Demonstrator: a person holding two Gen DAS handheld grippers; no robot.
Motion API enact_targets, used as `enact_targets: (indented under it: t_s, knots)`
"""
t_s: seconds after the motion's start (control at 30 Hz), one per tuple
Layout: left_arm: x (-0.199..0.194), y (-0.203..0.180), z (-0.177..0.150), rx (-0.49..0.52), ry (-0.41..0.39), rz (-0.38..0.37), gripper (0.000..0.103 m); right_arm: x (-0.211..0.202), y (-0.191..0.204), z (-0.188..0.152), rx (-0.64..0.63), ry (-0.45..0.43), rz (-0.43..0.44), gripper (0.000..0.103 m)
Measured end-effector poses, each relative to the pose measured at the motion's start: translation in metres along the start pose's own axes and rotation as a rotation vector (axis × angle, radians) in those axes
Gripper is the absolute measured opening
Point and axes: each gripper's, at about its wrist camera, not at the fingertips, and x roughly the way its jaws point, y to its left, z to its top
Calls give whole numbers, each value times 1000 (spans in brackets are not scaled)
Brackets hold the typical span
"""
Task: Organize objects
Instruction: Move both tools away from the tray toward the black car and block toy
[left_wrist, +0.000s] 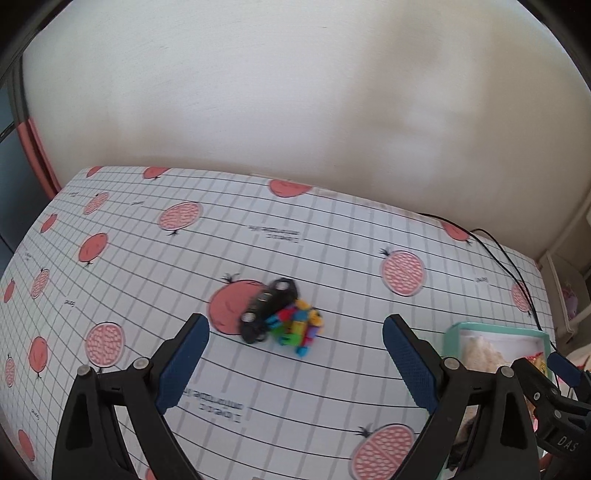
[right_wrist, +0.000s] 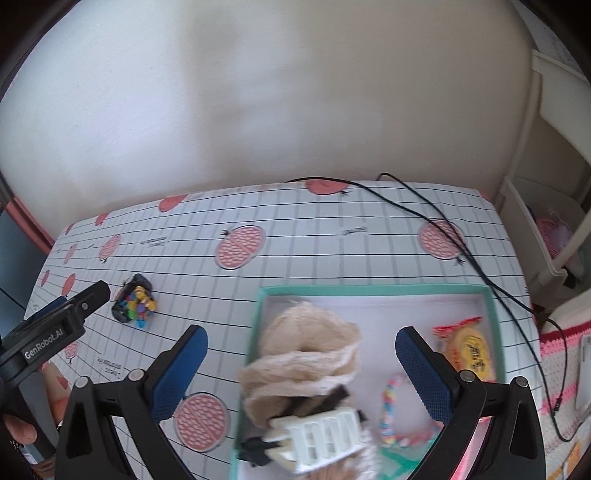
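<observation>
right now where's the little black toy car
The black toy car lies on the tablecloth ahead of the open left gripper, touching the colourful block toy on its right, well left of the teal box.

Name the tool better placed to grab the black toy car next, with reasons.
Left. The left tool is open and faces the black toy car straight ahead; the right tool hangs over the teal box.

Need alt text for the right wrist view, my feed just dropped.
The open right tongs hover over a mint-green shallow box holding a beige fluffy fabric piece, a white plastic claw hair clip, a pastel braided band and a yellow snack packet. Far left on the pomegranate-print tablecloth, a small black toy car touches a multicoloured bead cluster.
</observation>
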Motion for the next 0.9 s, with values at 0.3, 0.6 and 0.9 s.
enact_targets:
  t_s: [0.3, 0.6, 0.9]
  knots:
    - [5, 40, 5, -41, 9, 27, 95, 12, 36, 2, -46, 14, 19, 103]
    - [11, 72, 9, -78, 20, 40, 95, 22, 62, 2, -64, 25, 39, 103]
    - [23, 87, 9, -93, 42, 34, 95, 38, 86, -4, -95, 50, 35, 103]
